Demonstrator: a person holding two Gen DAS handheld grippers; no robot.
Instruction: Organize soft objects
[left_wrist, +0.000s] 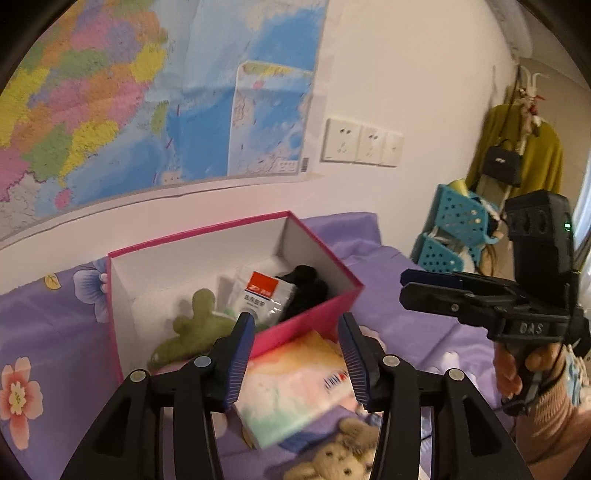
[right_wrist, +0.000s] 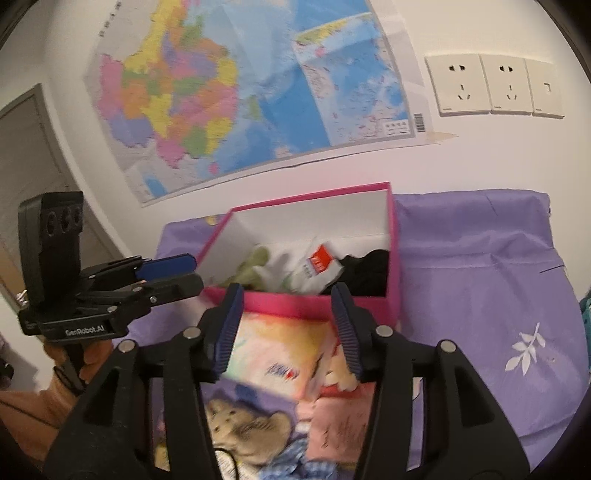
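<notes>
On the purple bedsheet (right_wrist: 480, 266), L to R: green plush (left_wrist: 192, 328) at the left end of the pink box (left_wrist: 306, 321), white packet w/ red label (left_wrist: 258, 295) mid, black fabric (left_wrist: 306, 291) at the right end; all inside. Pastel tissue pack (left_wrist: 295, 384) lies just in front of the box, tan teddy (left_wrist: 340, 458) nearer still. Left gripper (left_wrist: 297, 362) partly open, nothing pinched, pack showing between its blue pads; right gripper (right_wrist: 288, 328) same deal, empty. Left cam also shows teal baskets (left_wrist: 458, 218) + yellow coat (left_wrist: 517, 147); right cam instead gets a doorway (right_wrist: 29, 147) and pink cloth (right_wrist: 340, 424) beside the teddy.
</notes>
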